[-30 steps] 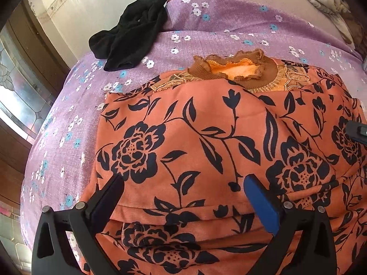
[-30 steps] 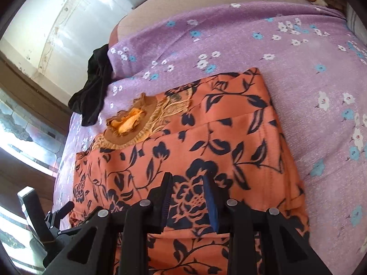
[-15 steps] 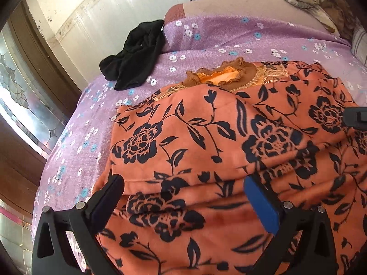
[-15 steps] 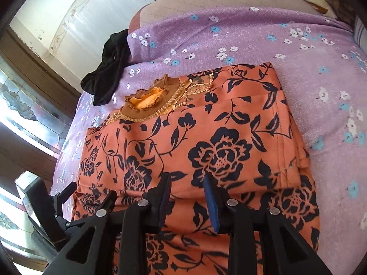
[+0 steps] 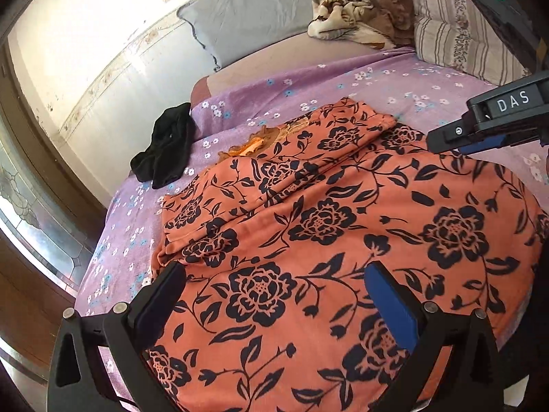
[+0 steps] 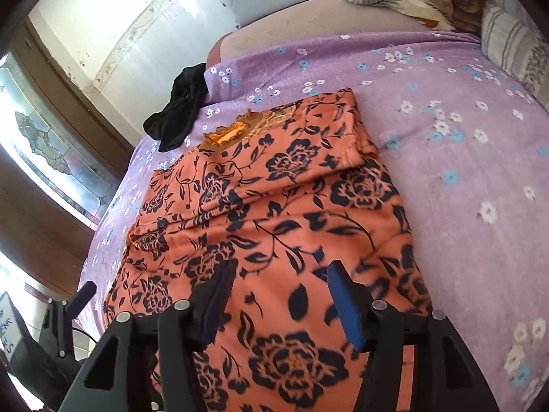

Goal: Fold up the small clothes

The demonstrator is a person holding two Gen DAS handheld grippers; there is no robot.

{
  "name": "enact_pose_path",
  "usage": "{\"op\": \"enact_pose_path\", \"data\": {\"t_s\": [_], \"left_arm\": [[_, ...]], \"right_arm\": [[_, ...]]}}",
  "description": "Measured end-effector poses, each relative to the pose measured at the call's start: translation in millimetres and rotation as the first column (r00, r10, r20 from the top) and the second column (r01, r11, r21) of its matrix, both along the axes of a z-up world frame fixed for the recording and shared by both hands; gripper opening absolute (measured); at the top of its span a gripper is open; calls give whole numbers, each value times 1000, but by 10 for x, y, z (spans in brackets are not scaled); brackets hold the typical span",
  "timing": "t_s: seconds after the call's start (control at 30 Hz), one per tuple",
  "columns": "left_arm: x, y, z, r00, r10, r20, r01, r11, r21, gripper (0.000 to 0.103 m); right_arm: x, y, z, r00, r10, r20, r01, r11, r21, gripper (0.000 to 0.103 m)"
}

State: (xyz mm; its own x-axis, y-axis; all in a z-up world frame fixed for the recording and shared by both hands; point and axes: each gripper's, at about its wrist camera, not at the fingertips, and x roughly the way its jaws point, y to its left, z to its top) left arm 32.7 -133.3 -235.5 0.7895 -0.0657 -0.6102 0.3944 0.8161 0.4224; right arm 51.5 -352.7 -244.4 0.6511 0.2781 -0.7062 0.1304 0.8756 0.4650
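Nearest to us, the left gripper [image 5: 271, 292] stands with its black and blue pads wide apart above the cloth, nothing between them. The right gripper [image 6: 281, 281] has its jaws opening; we see garment beneath the gap but no fabric pinched by either pad.

Under both lies the task item, an orange garment with a dark navy flower-and-vine print [image 5: 343, 226], spread on the lilac bedsheet with small white and blue flowers [image 6: 463, 171]. Its far part shows a folded layer lying over the lower layer, with a straight folded edge running across the cloth. At the far end we note a brown frilled neckline with orange lining [image 6: 230, 134]. In the right wrist view the garment's right edge runs clean, with broad bare sheet beside it. On its left side only a narrow strip of sheet remains before the bed edge.

Beyond the neckline, apart from the garment, a crumpled black cloth [image 5: 164, 144] sits at the bed's far left corner. Farther still: a grey pillow [image 5: 247, 17], a rumpled cream-and-brown patterned blanket [image 5: 357, 3] and a striped pillow [image 5: 456, 41] against the wall.
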Motion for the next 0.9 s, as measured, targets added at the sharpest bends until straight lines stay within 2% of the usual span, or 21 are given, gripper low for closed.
{"op": "enact_pose_path", "data": {"t_s": [0.1,0.23,0.33,0.57,0.9], "left_arm": [[-131,35,15,1000,-4,-3,4,1000,3,103],[-163,102,63,997,39,-66,-42,998,-47,103],[-174,134,115,994,77,-72,-82,995,-59,103],[-109,174,232,987,138,-86,-146,985,-90,103],[-203,249,127,985,146,-93,-154,985,-77,103]], "right_arm": [[-359,-228,-28,998,-56,43,52,996,77,61],[-581,-441,21,986,-118,119,97,981,170,63],[-571,-452,48,982,-131,139,113,985,129,63],[-461,-441,-36,989,-96,114,82,989,125,64],[-458,-431,-64,991,-84,108,70,990,124,64]]}}
